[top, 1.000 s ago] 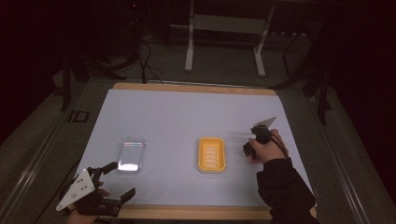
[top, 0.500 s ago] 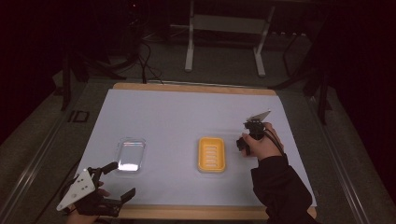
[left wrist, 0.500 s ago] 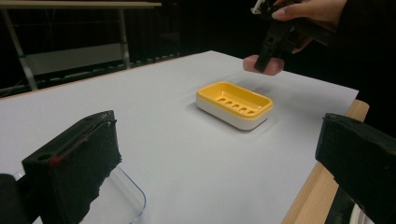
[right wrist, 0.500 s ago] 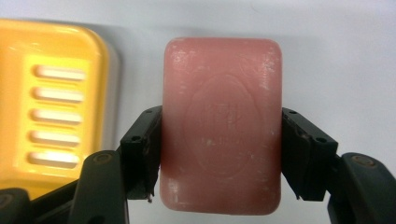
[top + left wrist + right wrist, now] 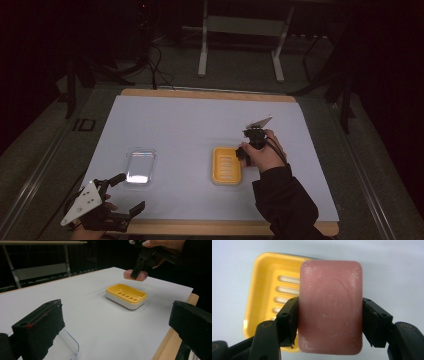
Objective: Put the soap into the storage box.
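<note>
Above the yellow soap dish (image 5: 265,287), my right gripper (image 5: 330,322) has its jaws clamped on the pink soap bar (image 5: 330,305) (carrying step); next I centre and lower it. My left gripper (image 5: 117,197) waits open at the worktop edge

The soap (image 5: 330,307) is a waxy, matt pink bar with a stamped emblem and pale scuffs and flecks across its face. The dish (image 5: 263,293) is glossy yellow plastic with a smooth slotted insert; in the left gripper view its base looks white and smooth. The lid (image 5: 140,166) is clear, shiny plastic that catches a bright glare. The sheet (image 5: 200,125) covering the table (image 5: 210,94) is matt, pale and paper-like, flat and smooth; the table edge looks like light, bare wood. The jaws of the right gripper (image 5: 330,323) are black moulded plastic with a dull sheen. The left gripper (image 5: 112,327) has jaws faced in rough, matt black foam.
</note>
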Tool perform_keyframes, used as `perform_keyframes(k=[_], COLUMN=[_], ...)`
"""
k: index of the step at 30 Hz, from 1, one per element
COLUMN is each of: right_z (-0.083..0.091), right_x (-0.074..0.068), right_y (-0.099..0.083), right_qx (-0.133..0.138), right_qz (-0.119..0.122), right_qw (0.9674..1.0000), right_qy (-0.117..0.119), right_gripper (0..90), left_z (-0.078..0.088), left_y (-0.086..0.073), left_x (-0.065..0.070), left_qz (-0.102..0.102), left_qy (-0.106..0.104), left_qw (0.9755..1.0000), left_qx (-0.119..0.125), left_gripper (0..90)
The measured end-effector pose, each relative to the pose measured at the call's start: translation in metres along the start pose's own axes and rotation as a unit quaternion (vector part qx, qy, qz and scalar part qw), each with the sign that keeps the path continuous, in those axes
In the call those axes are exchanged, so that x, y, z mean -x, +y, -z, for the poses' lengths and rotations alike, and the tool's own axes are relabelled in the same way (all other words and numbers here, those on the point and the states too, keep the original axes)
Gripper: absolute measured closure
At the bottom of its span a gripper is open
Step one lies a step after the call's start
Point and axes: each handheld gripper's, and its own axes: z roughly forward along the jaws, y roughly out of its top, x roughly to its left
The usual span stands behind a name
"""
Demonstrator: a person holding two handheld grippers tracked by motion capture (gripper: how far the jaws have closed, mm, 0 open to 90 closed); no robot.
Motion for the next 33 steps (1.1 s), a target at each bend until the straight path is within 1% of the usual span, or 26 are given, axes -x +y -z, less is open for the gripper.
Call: perform_keyframes(k=[3, 4, 5, 6, 8, 10, 12, 13, 18, 20, 25, 28, 29, 31, 33], right_z=[-0.002, -0.002, -0.003, -0.006, -0.009, -0.014, -0.018, -0.021, -0.032, -0.037, -0.047, -0.049, -0.049, -0.048, -0.045], right_x=[-0.012, -0.012, -0.015, -0.021, -0.026, -0.031, -0.036, -0.038, -0.042, -0.043, -0.046, -0.050, -0.051, -0.052, -0.053], right_y=[0.000, 0.000, 0.000, -0.001, -0.002, -0.003, -0.005, -0.005, -0.007, -0.007, -0.007, -0.008, -0.008, -0.007, -0.006], right_qx=[0.001, 0.001, -0.002, 0.000, -0.002, -0.006, -0.013, -0.014, -0.027, -0.032, -0.039, -0.052, -0.052, -0.044, -0.041], right_qz=[0.003, 0.003, 0.006, 0.004, 0.001, 0.006, 0.007, 0.008, 0.008, 0.003, -0.003, 0.014, 0.017, 0.018, 0.025], right_qw=[1.0000, 1.0000, 1.0000, 0.9999, 0.9998, 0.9998, 0.9996, 0.9996, 0.9993, 0.9991, 0.9989, 0.9985, 0.9984, 0.9986, 0.9985], right_qy=[0.006, 0.006, 0.008, 0.012, 0.018, 0.018, 0.024, 0.023, 0.022, 0.027, 0.025, 0.012, 0.013, 0.023, 0.026], right_gripper=[37.6, 37.6, 37.6, 37.6, 37.6, 37.6, 37.6, 37.5, 37.5, 37.5, 37.5, 36.7, 35.9, 29.4, 27.1], left_z=[0.000, 0.000, 0.000, -0.001, -0.001, 0.000, 0.000, 0.000, 0.000, 0.000, 0.000, 0.000, 0.000, 0.000, 0.000], left_y=[0.000, 0.000, 0.000, 0.000, 0.000, 0.000, 0.000, 0.000, 0.000, 0.000, 0.000, 0.000, 0.000, 0.000, 0.000], left_x=[0.001, 0.001, 0.001, 0.001, 0.001, 0.001, 0.001, 0.001, 0.001, 0.001, 0.001, 0.001, 0.001, 0.001, 0.001], left_qz=[-0.002, -0.002, -0.002, -0.003, -0.003, -0.003, -0.003, -0.004, -0.004, -0.004, -0.006, -0.007, -0.007, -0.007, -0.007], left_qy=[0.001, 0.001, 0.001, 0.000, 0.001, 0.001, 0.002, 0.002, 0.001, 0.001, 0.000, -0.001, -0.001, -0.002, -0.001], left_qw=[1.0000, 1.0000, 1.0000, 1.0000, 1.0000, 1.0000, 1.0000, 1.0000, 1.0000, 1.0000, 1.0000, 1.0000, 1.0000, 1.0000, 1.0000], left_qx=[-0.001, -0.001, -0.001, -0.002, -0.001, -0.001, -0.001, -0.001, -0.001, -0.001, -0.001, -0.003, -0.003, -0.002, -0.003], left_gripper=[0.0, 0.1, 0.1, 0.0, 0.0, 0.0, 0.0, 0.0, 0.0, 0.0, 0.0, 0.0, 0.0, 0.0, 0.1])
